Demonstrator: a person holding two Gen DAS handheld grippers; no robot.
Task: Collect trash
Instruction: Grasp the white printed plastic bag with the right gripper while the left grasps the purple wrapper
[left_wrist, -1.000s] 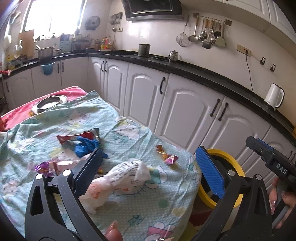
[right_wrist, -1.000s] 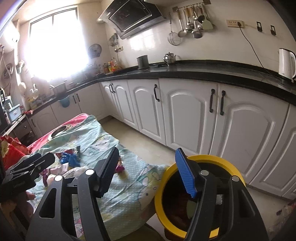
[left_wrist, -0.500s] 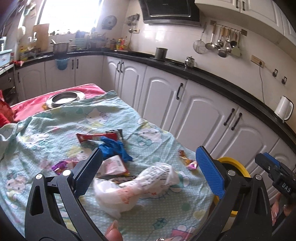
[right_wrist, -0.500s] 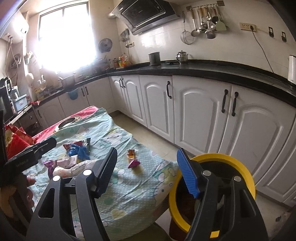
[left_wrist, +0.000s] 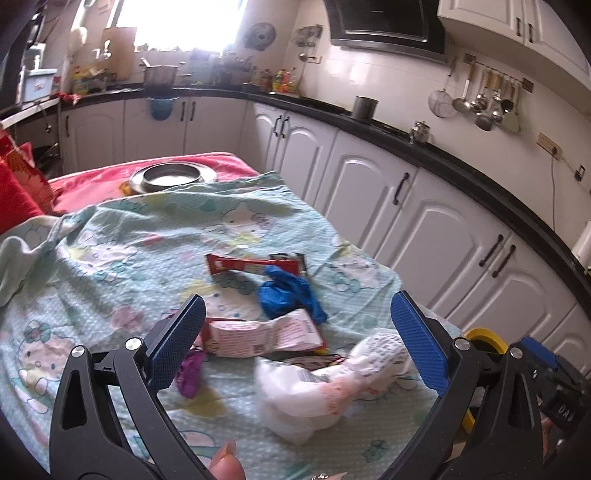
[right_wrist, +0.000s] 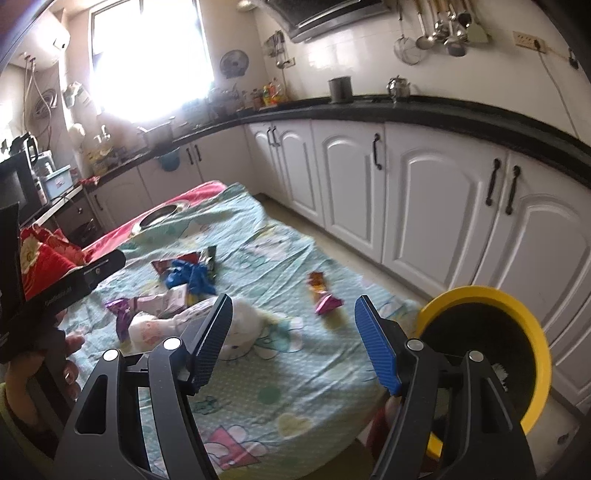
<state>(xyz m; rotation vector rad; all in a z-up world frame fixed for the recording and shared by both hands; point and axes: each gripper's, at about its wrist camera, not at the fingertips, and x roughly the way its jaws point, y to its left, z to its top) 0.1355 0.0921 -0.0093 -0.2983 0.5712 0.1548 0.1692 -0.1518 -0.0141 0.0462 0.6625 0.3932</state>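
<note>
Trash lies on a table under a pale green cartoon cloth (left_wrist: 110, 258). A crumpled white plastic bag (left_wrist: 325, 384) is nearest, with a pink-white packet (left_wrist: 266, 334), a blue glove (left_wrist: 286, 293), a red wrapper (left_wrist: 251, 265) and a purple wrapper (left_wrist: 190, 373). My left gripper (left_wrist: 295, 343) is open and empty above the white bag and pink packet. My right gripper (right_wrist: 293, 332) is open and empty above the table's near end. An orange-and-pink candy wrapper (right_wrist: 323, 295) lies apart. A yellow-rimmed black bin (right_wrist: 491, 343) stands right of the table.
A metal bowl (left_wrist: 171, 177) sits at the table's far end on a red cloth (left_wrist: 92, 184). White cabinets (right_wrist: 424, 206) under a black counter run along the far side and right, with a floor strip between them and the table.
Both grippers have swung left from the bin side toward the trash pile. The trash now sits between the left fingers, and the bin has slid to the right edge of both views.
</note>
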